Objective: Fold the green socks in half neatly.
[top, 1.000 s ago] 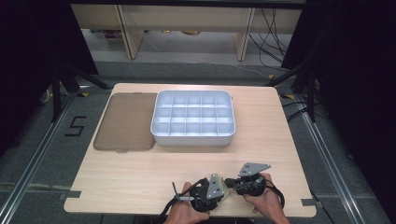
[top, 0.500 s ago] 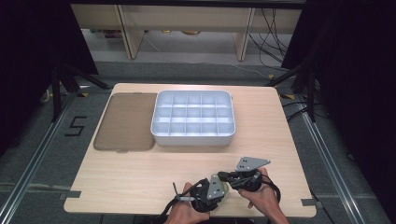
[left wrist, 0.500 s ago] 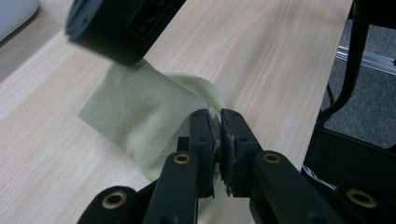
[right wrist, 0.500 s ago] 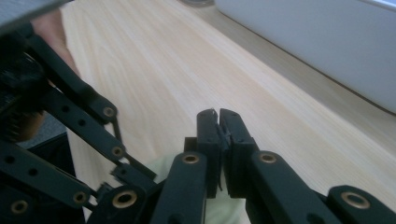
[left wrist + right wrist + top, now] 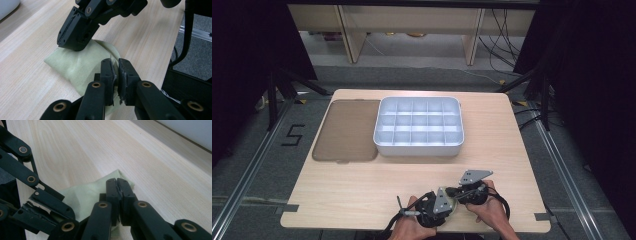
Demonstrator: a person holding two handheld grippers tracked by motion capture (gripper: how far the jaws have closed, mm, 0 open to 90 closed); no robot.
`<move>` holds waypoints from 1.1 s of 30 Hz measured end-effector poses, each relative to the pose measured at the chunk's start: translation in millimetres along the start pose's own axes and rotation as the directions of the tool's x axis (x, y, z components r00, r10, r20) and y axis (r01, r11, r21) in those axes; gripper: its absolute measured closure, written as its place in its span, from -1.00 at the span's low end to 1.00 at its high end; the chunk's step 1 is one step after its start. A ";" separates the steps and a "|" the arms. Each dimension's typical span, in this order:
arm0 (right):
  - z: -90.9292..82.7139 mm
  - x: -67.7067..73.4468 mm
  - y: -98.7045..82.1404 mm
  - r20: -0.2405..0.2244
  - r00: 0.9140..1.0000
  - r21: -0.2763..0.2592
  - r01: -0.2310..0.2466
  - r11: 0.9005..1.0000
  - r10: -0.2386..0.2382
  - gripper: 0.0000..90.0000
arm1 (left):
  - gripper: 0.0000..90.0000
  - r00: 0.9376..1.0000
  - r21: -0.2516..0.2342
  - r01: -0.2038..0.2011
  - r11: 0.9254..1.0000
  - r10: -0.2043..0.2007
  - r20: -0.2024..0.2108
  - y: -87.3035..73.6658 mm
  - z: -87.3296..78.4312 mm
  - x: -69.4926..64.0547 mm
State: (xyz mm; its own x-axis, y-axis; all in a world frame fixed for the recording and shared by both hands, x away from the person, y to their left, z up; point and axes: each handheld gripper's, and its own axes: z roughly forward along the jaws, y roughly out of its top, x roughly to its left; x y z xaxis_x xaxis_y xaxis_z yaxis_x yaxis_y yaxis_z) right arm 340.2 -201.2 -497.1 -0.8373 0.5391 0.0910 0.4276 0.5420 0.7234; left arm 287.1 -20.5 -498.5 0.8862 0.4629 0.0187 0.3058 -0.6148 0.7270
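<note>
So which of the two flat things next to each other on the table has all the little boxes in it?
The white tray on the right. It is split into many small compartments, while the brown lid beside it is plain and flat.

- wooden table (image 5: 347,200), pale grain, rounded corners;
- white compartment tray (image 5: 418,148) on the far half of the table, its cells in a grid;
- flat brown lid (image 5: 347,131) lying just beside the tray, on its left;
- grey floor (image 5: 242,165) with a black "5" marking (image 5: 293,135) left of the table;
- wooden furniture legs (image 5: 354,40) beyond the table.
</note>
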 end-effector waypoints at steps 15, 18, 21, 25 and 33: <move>-0.5 1.5 -0.6 0.006 1.000 0.006 -0.014 1.000 0.014 0.97 | 0.77 0.983 -0.081 0.169 0.982 -0.162 0.088 -6.1 -31.5 17.9; -0.1 1.8 -0.6 0.011 1.000 0.006 -0.011 1.000 0.011 0.97 | 0.78 0.981 -0.079 0.176 0.981 -0.167 0.103 -3.8 -25.5 14.3; -0.2 1.9 -0.7 0.011 1.000 0.006 -0.012 1.000 0.012 0.97 | 0.79 0.985 -0.046 0.146 0.988 -0.141 0.098 -1.1 -15.2 8.5; -0.5 3.3 -1.0 0.009 1.000 0.009 -0.025 1.000 0.025 0.97 | 0.81 0.993 0.007 0.087 0.996 -0.087 0.075 -4.9 -3.0 3.3; -1.3 1.4 -0.3 0.020 1.000 0.000 -0.017 1.000 0.017 0.91 | 0.82 0.994 0.004 0.075 0.997 -0.075 0.076 -5.1 -2.5 4.6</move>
State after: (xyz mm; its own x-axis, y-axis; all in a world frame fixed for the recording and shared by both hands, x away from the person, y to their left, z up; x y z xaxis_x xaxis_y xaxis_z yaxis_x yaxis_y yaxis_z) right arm 338.5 -201.4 -496.2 -0.8229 0.5612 0.0891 0.4415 0.5327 0.7221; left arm 288.8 -13.7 -500.4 0.8848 0.4576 -0.0881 0.3724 -0.5808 0.7239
